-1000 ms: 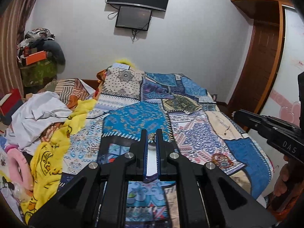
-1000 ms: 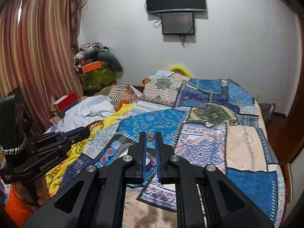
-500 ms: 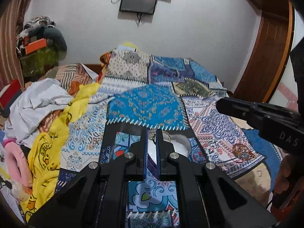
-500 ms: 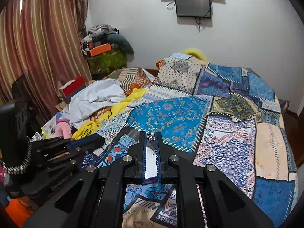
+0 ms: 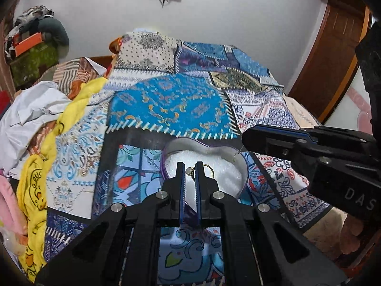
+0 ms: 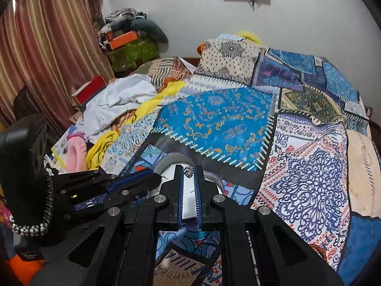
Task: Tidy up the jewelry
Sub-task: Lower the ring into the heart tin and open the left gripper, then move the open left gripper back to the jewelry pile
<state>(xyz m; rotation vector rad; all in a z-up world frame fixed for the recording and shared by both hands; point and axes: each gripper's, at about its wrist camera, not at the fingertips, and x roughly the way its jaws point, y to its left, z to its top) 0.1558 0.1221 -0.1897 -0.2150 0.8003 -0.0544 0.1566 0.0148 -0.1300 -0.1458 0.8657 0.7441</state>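
On the near part of the bed (image 5: 171, 104), over its patchwork cover, a heart-shaped box (image 5: 204, 164) with a white lining lies open, its point toward the person. The left hand-held gripper (image 5: 189, 170) hangs right above it, fingers drawn nearly together on a small earring (image 5: 190, 171) with a gold hoop showing just beside the right finger. The right hand-held gripper (image 6: 189, 171) also pinches a small silvery ring (image 6: 188, 172) between almost closed fingers, and it reaches in over the box's right lobe; in the left view its tips (image 5: 252, 138) sit at that rim, with a thin wire dangling there.

The box lies straight below and slightly ahead of both tools, so the coming move is most likely a short drop and release. The left one looks nearer the lining and more centred; the right comes in sideways across the box, so the two sets of fingers could crowd each other.

Compared with a second ago, both tools have tipped downward and moved closer to the bed: the box, then barely visible behind the fingers, now fills the space beneath them, and the right tool has swung in toward the left.
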